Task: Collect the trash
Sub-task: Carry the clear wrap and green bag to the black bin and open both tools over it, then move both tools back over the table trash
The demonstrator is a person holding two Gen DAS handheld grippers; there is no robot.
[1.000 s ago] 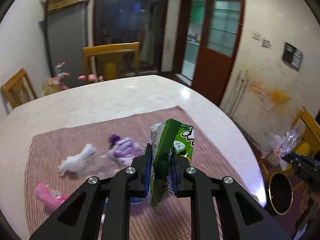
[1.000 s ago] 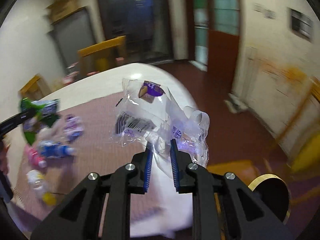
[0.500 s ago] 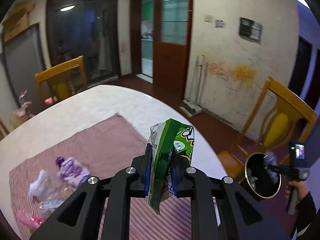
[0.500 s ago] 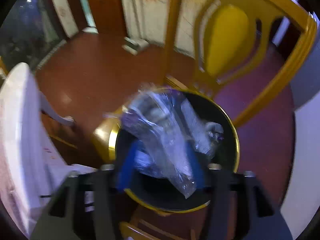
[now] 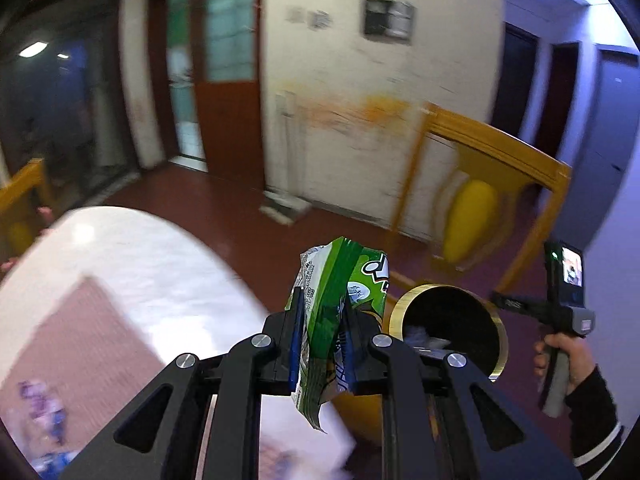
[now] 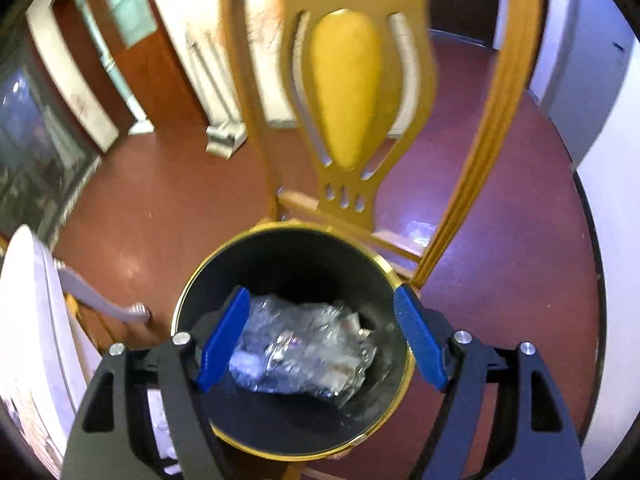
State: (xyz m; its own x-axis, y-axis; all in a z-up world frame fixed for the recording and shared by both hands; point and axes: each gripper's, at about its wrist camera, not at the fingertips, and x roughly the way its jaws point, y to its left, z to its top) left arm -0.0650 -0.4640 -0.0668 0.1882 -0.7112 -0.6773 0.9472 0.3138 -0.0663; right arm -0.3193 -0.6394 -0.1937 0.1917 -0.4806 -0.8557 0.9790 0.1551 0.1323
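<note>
The left gripper [image 5: 322,334] is clenched on 1 green snack bag [image 5: 340,312], held upright above the white table's [image 5: 132,252] right edge, near the bin. The right gripper [image 6: 320,336], jaws opening with nothing pressed between them, hangs over 1 gold-rimmed black bin [image 6: 292,446] where 1 crumpled clear wrapper [image 6: 304,352] lies inside. 1 yellow wooden chair [image 6: 348,92] stands just beyond the bin on a red-brown floor [image 6: 160,208], with a stained white wall [image 5: 340,100] farther off.

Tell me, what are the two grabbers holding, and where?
The left gripper pinches the green snack bag across its lower middle. The right gripper, jaws opening, holds nothing; the clear wrapper lies in the bin.
</note>
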